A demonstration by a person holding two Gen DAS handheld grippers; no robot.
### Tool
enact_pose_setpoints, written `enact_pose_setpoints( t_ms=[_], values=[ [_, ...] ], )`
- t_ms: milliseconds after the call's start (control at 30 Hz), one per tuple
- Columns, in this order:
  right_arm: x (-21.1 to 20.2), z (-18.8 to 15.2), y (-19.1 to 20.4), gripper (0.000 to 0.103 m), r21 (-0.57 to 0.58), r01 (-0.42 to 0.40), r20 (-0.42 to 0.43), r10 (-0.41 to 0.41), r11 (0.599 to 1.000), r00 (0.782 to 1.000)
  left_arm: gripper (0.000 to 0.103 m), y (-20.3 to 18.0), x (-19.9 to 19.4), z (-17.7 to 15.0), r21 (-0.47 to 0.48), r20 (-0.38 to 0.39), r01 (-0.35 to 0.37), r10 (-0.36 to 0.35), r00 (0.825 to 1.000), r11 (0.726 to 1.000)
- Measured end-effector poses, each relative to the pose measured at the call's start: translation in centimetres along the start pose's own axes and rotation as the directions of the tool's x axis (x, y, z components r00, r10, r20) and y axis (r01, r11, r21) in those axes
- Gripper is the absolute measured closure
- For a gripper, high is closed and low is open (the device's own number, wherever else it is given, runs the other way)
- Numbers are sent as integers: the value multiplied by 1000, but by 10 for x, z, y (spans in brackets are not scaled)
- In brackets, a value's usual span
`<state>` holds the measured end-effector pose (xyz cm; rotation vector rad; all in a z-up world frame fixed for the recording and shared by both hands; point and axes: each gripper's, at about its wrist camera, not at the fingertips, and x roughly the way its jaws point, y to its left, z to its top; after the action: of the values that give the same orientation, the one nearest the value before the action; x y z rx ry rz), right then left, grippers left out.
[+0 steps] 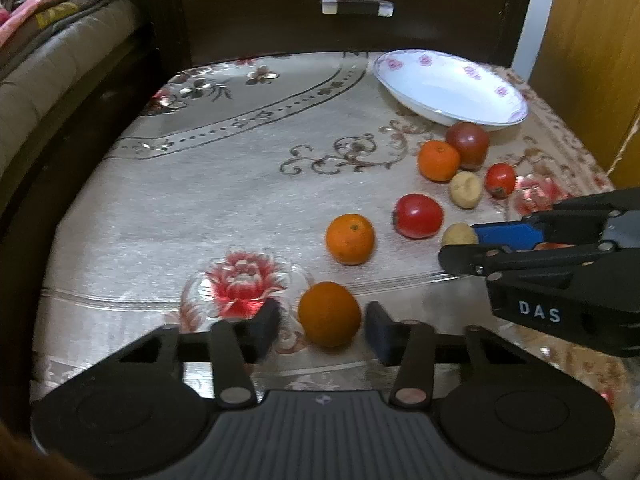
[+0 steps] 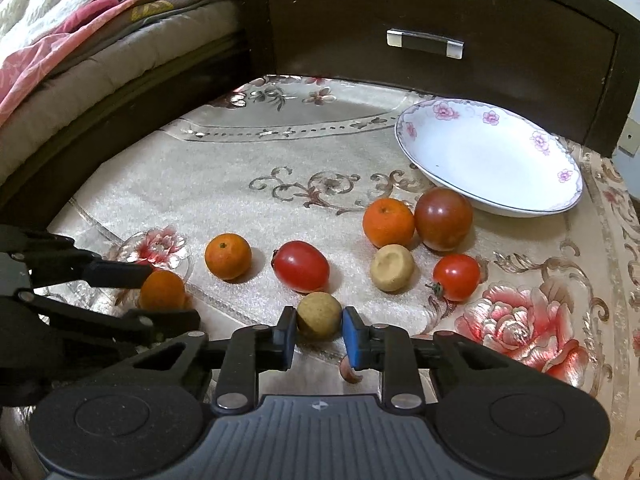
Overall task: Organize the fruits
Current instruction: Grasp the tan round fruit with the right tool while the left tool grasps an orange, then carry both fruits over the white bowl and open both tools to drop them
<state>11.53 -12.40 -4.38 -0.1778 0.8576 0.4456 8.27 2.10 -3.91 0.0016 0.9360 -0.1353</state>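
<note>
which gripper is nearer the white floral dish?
Right, by a little. The right gripper straddles a small tan round fruit in the fruit cluster below the white floral dish; the left gripper brackets an orange farther away.

The counter [image 2: 240,184], covered by a floral cloth under clear plastic, is carrying an empty flowered dish [image 2: 486,156] at the far right. Three oranges [image 2: 228,256], three tomatoes [image 2: 301,266] and two small tan fruits [image 2: 392,267] are resting directly on its surface.
</note>
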Motion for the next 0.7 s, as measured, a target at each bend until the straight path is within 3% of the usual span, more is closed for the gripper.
enact_pose_setpoints(
  t_ms=[233,700],
  values=[
    [-13,-2,-7,84,20,11,9,-11,1000,1000,63,-3,-1,0,19,-3,7,-7,1000,1000],
    [-36,10,-27,84,51,46,46,-48,998,998,63,-10,-10,14,15,18,64,-64,998,998]
  ],
)
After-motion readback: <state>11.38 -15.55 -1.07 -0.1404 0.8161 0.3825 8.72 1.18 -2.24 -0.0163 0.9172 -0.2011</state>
